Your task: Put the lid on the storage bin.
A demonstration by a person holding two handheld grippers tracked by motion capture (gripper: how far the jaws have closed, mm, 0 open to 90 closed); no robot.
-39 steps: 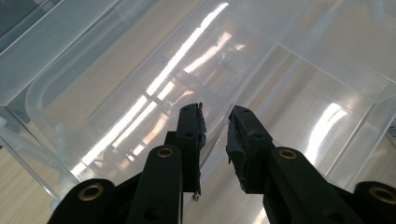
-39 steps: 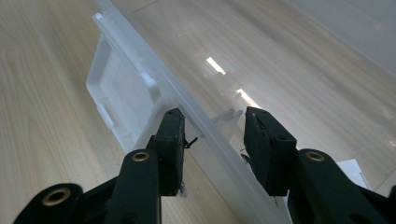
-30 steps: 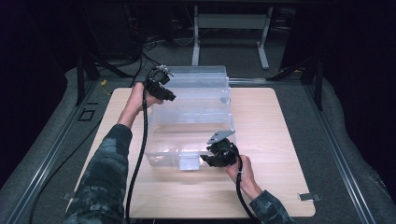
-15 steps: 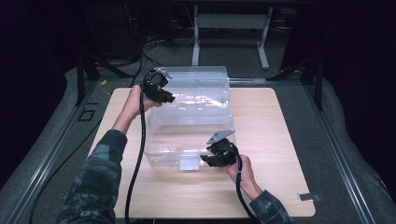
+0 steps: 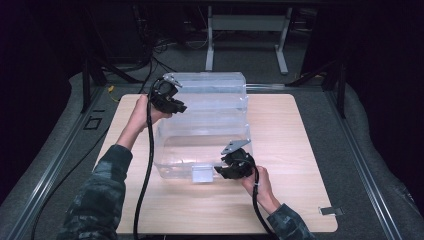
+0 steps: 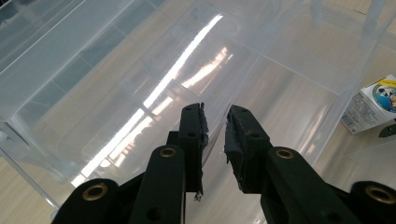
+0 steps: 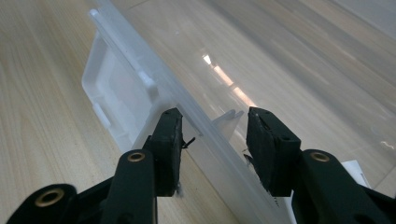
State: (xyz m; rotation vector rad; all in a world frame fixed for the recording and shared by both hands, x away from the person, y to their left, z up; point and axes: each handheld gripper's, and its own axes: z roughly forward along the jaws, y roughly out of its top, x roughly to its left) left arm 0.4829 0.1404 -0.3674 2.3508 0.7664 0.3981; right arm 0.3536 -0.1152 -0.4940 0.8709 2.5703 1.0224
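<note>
A pale wooden table (image 5: pixel 300 150) takes up the middle of the high view, set on a grey floor with dark surroundings. On it, slightly left of centre, stands a large clear plastic bin (image 5: pixel 210 115), its open top facing up, reaching from just above the frame's middle down toward the lower centre. A small clear handle flap (image 5: pixel 202 174) hangs on the bin's near end wall, in the lower middle of the frame.

The person's forearms in camouflage sleeves enter from the bottom edge. The left tool (image 5: pixel 176 106) sits at the bin's upper left corner, at the far end of its left rim. In the left gripper view its two black jaws stand close together with a thin edge of the bin's clear wall (image 6: pixel 215 135) running between them; the pads are pinched on that wall, as tight as they go. A printed label (image 6: pixel 371 105) shows through the plastic at the right edge of that view.

The right tool (image 5: pixel 220 169) is at the bin's near right corner, lower centre of the high view. In the right gripper view its jaws straddle the bin's rim (image 7: pixel 187 112), one pad on each side; the left pad touches the plastic, while a gap shows beside the right pad, so a firm hold cannot be told.
</note>
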